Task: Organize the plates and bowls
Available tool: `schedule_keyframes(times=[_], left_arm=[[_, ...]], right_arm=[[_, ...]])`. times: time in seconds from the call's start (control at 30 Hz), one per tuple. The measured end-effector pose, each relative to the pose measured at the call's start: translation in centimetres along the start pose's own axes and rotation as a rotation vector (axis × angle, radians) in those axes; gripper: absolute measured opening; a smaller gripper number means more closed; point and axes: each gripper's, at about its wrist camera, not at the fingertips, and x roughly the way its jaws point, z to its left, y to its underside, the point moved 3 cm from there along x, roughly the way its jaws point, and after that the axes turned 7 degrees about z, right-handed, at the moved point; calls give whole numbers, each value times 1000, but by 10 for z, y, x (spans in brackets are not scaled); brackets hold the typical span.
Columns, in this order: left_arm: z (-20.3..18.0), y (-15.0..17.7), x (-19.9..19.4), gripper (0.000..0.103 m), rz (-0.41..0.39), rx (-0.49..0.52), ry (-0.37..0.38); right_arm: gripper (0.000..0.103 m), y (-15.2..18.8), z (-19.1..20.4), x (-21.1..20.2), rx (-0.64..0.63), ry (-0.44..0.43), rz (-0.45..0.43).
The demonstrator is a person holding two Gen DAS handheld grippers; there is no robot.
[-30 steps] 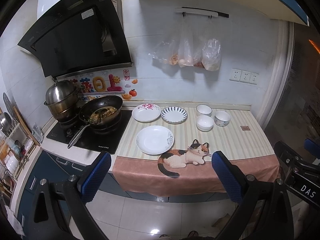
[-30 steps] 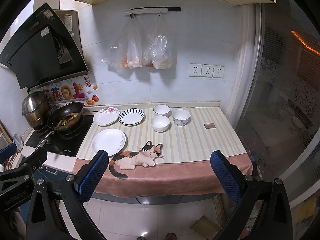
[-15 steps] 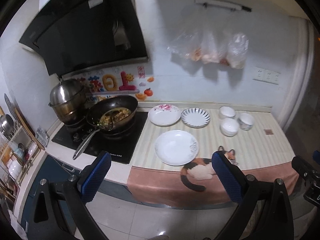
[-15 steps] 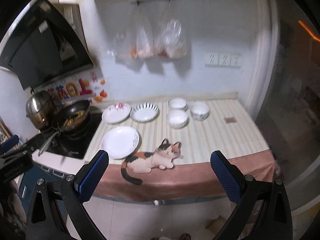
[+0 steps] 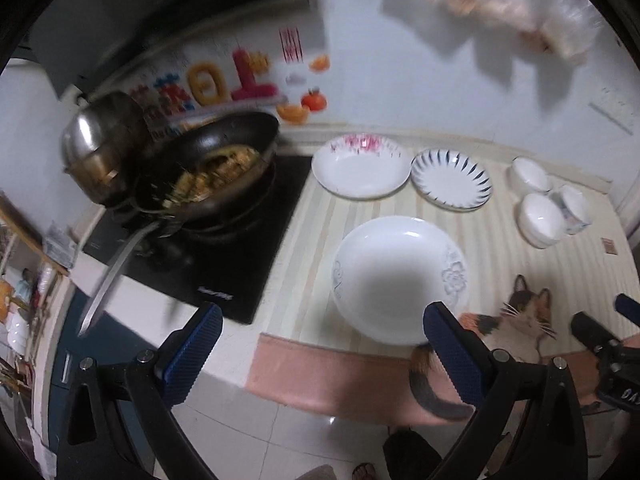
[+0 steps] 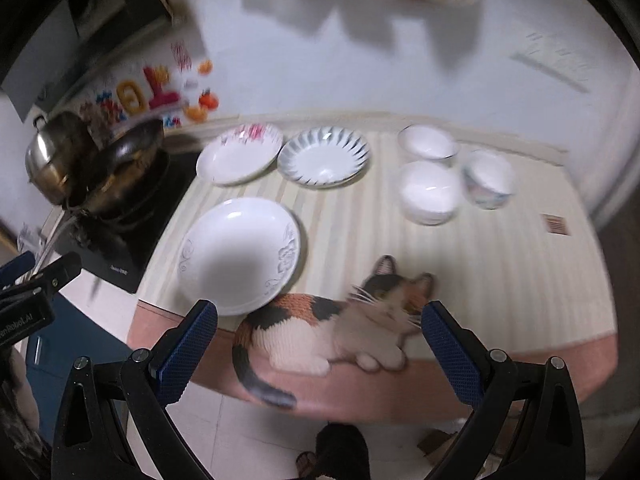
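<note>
Left wrist view: the left gripper (image 5: 320, 354) hangs wide open and empty before the counter edge, nearest the large white porcelain plate (image 5: 400, 278). This looks like the approach step.

Right wrist view: the right gripper (image 6: 318, 346) is likewise spread, empty; three white bowls (image 6: 430, 192) cluster behind. Next comes closing on a plate rim.

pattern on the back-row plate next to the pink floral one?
The striped plate: white with dark blue radial strokes around the rim, plain centre. Sharpest in the left wrist view.

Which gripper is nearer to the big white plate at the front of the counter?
Left. The left gripper is open just before the big white plate; the right gripper, also open, faces the cat picture beside it.
</note>
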Motion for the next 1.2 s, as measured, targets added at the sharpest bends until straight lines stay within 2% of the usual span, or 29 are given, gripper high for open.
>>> schedule_keyframes(times=[0.17, 0.37, 0.47, 0.53, 0.57, 0.63, 0.7, 0.8, 0.93, 1.2], left_arm=[[-5, -27, 81, 102, 138, -14, 17], [-6, -41, 158, 98, 278, -30, 40], [-5, -41, 187, 90, 344, -29, 71], [-9, -41, 202, 90, 379, -22, 83], [-11, -40, 208, 90, 394, -11, 101], [-11, -38, 217, 81, 424, -4, 109], [-12, -36, 223, 66, 446, -3, 138], [-10, -33, 228, 53, 462, -17, 182], [-6, -33, 228, 49, 456, -22, 200], [4, -30, 221, 45, 438, -29, 193]], right_arm=[[103, -42, 2, 106, -34, -67, 114], [101, -72, 2, 192, -35, -118, 210], [95, -76, 4, 216, -21, -149, 254], [85, -77, 5, 237, -1, -179, 300], [82, -75, 4, 240, 9, -191, 315], [73, -75, 3, 254, 34, -215, 353], [66, -76, 3, 263, 51, -246, 367], [50, -76, 7, 272, 48, -280, 385], [28, -77, 16, 279, 27, -303, 399], [27, -76, 17, 277, 15, -298, 390]])
